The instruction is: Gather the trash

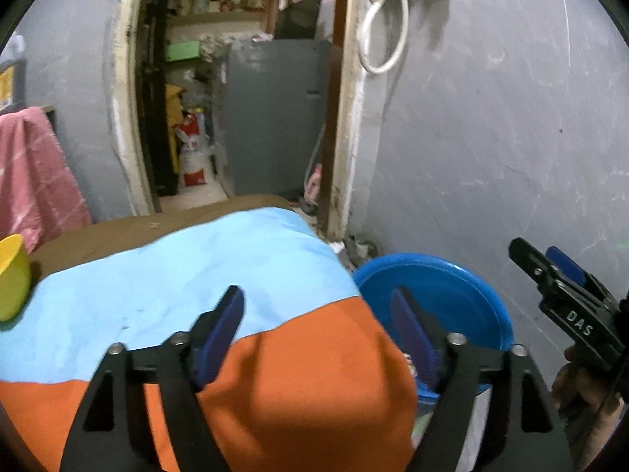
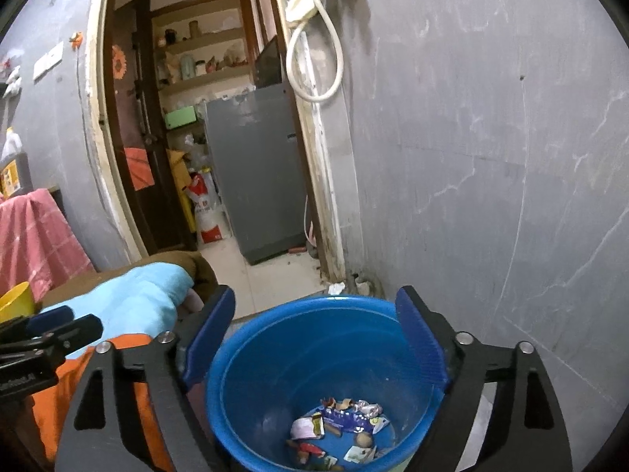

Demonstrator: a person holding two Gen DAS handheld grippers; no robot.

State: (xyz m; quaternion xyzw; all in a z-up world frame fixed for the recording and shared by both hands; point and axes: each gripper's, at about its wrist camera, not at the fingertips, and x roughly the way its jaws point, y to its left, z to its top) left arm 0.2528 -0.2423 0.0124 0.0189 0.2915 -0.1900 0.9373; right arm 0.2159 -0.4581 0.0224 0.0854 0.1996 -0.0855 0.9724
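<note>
A blue bucket (image 2: 314, 362) stands on the floor beside the bed, with several wrappers and scraps (image 2: 338, 428) lying at its bottom. My right gripper (image 2: 314, 330) hovers over the bucket's mouth, open, with nothing between its blue pads (image 2: 420, 338). In the left wrist view the same bucket (image 1: 444, 303) shows past the bed's corner. My left gripper (image 1: 318, 330) is open over the orange and light-blue bedsheet (image 1: 236, 275) and holds nothing. The right gripper (image 1: 550, 271) shows at the right edge there. The left gripper (image 2: 67, 326) shows at the left edge of the right wrist view.
A yellow cup (image 1: 11, 275) sits at the bed's left. A pink towel (image 1: 35, 173) hangs behind it. A doorway opens onto a grey cabinet (image 2: 255, 173) and shelves. A grey wall (image 2: 491, 157) runs along the right. A white scrap (image 2: 336, 288) lies on the floor behind the bucket.
</note>
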